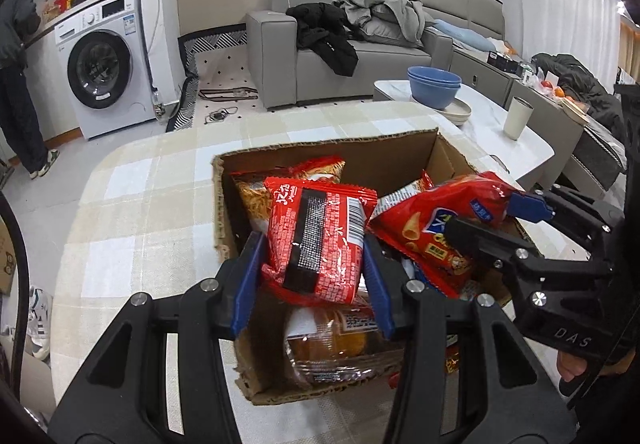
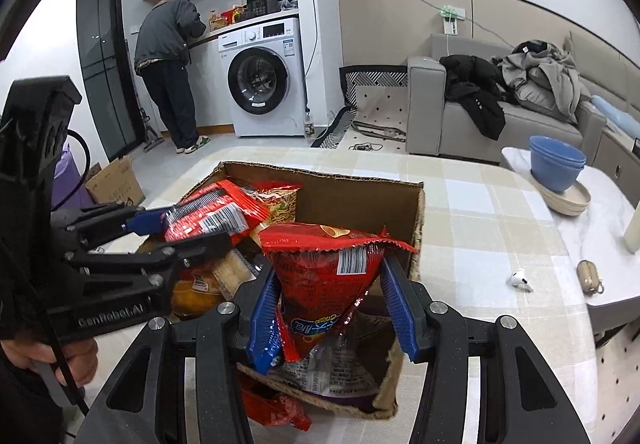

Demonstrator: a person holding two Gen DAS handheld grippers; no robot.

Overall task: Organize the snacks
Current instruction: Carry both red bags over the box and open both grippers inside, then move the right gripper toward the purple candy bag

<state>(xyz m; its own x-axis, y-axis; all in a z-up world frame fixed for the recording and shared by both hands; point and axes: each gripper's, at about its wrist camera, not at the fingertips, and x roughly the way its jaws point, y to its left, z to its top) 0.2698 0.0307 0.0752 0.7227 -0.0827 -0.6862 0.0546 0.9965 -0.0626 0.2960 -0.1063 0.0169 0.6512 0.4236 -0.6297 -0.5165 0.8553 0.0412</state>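
Note:
A cardboard box of snack packs stands on the checked tablecloth; it also shows in the right wrist view. My left gripper is shut on a red noodle pack held over the box; the same pack shows in the right wrist view. My right gripper is shut on a red snack bag with a blue label, also over the box; that bag shows in the left wrist view. More packs lie inside, among them an orange-brown pack.
Blue bowls on plates, a cup, an earbud and a small case lie to the right. A red pack lies before the box. A sofa, washing machine and a person stand behind.

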